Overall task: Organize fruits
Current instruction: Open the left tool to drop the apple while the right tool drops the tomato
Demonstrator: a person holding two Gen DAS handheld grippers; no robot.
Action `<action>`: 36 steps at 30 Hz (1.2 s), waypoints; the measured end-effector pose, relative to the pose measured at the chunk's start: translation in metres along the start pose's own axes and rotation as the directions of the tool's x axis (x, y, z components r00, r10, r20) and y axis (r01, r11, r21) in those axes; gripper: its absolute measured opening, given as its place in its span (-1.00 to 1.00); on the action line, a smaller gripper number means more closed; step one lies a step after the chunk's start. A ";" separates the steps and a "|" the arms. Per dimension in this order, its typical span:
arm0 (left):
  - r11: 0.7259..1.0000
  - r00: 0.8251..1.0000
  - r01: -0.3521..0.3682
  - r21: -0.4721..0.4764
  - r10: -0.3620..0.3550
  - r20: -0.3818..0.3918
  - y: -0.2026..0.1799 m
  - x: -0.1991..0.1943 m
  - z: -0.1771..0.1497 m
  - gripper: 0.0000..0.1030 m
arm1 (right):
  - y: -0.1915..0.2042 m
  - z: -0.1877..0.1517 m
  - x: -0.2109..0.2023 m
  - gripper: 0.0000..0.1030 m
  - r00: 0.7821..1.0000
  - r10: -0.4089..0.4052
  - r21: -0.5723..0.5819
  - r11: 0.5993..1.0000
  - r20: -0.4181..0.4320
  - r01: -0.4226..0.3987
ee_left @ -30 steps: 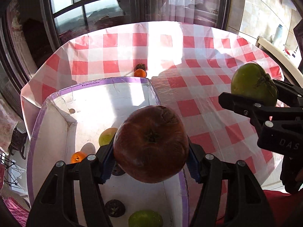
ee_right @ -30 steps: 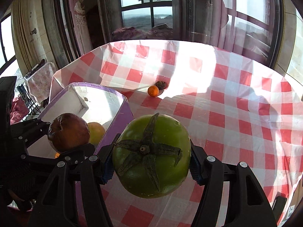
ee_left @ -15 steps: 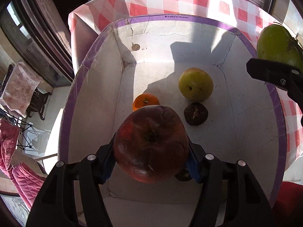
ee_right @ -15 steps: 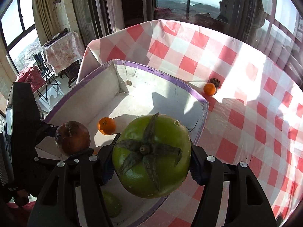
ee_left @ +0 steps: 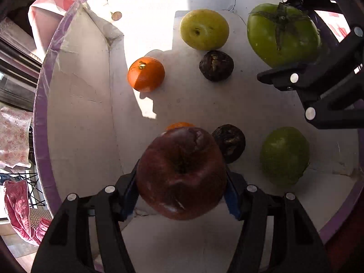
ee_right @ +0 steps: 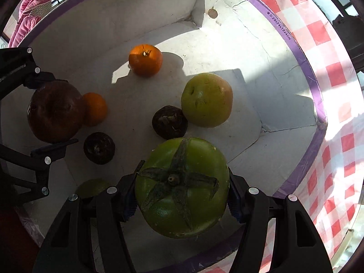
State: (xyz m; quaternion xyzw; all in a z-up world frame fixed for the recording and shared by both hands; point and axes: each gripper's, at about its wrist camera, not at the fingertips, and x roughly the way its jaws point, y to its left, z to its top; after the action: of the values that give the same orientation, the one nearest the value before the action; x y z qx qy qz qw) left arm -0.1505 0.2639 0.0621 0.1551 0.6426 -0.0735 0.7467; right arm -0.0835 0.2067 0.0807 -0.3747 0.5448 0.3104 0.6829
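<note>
Sunlit white box (ee_right: 284, 52) on checked cloth (ee_right: 336, 104) surrounds both clamped loads, so the left gripper (ee_left: 182, 195) sets its red apple (ee_left: 180, 173) beside the nearer orange (ee_right: 95, 108), while the right gripper (ee_right: 182, 195) places its green persimmon (ee_right: 182, 186) near the box's bare wall.

Red-white checked tablecloth (ee_right: 329, 72); pink quilted fabric (ee_left: 16, 207) beyond.

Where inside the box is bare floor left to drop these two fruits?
Bare floor lies between the orange and the box's left wall, and along the right wall beyond the yellow-green apple. The middle is crowded: a dark fruit sits against that apple, another dark fruit and a second orange lie nearby.
</note>
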 end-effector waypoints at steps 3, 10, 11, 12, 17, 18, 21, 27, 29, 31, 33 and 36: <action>0.997 1.000 -0.006 0.078 0.007 -0.013 -0.007 -0.001 -0.007 0.22 | 0.016 0.004 0.004 0.20 0.996 -0.088 -0.145 0.986 -0.016 0.085; 0.991 0.995 0.042 0.129 -0.030 -0.098 -0.009 0.011 -0.017 0.22 | 0.032 0.009 0.027 0.19 0.985 -0.071 -0.230 0.973 -0.160 0.032; 0.991 0.993 0.041 0.128 -0.027 -0.113 -0.008 0.013 -0.017 0.22 | 0.032 0.007 0.034 0.19 0.981 -0.068 -0.221 0.975 -0.184 0.026; 0.991 0.991 0.042 0.127 -0.025 -0.129 -0.008 0.014 -0.017 0.22 | 0.031 0.006 0.039 0.19 0.978 -0.062 -0.213 0.977 -0.202 0.018; 0.994 0.979 0.034 0.109 -0.011 -0.204 -0.010 0.023 -0.022 0.24 | 0.032 0.003 0.050 0.19 0.967 0.005 -0.179 0.982 -0.254 -0.052; 0.994 0.980 0.028 0.105 -0.007 -0.200 -0.009 0.023 -0.020 0.25 | 0.032 0.002 0.051 0.19 0.965 0.007 -0.181 0.982 -0.264 -0.057; 0.995 0.981 0.020 0.096 -0.001 -0.194 -0.008 0.020 -0.018 0.39 | 0.032 0.004 0.050 0.36 0.965 -0.001 -0.178 0.983 -0.263 -0.048; 0.997 0.984 -0.005 0.078 0.019 -0.175 -0.005 0.015 -0.008 0.65 | 0.033 0.002 0.039 0.54 0.974 0.013 -0.157 0.986 -0.228 -0.050; 0.998 0.985 -0.012 0.068 0.024 -0.171 -0.006 0.011 0.005 0.69 | 0.032 0.002 0.032 0.55 0.979 0.006 -0.157 0.987 -0.202 -0.039; 0.998 0.988 -0.028 0.058 0.037 -0.148 -0.003 0.006 0.004 0.79 | 0.031 0.005 0.019 0.56 0.987 0.000 -0.155 0.988 -0.158 -0.025; 0.998 0.992 -0.036 0.048 0.041 -0.120 -0.002 0.000 0.003 0.81 | 0.030 0.007 0.001 0.56 0.996 -0.017 -0.148 0.989 -0.091 0.004; 0.999 0.997 -0.046 0.010 0.047 -0.057 0.002 -0.018 -0.004 0.85 | 0.013 0.013 -0.039 0.63 0.998 -0.027 -0.089 0.995 0.061 0.033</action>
State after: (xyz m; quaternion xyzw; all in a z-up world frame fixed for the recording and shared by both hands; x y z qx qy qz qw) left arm -0.1564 0.2656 0.0796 0.1751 0.6595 -0.0544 0.7290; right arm -0.0965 0.2241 0.1184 -0.4037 0.5039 0.3355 0.6860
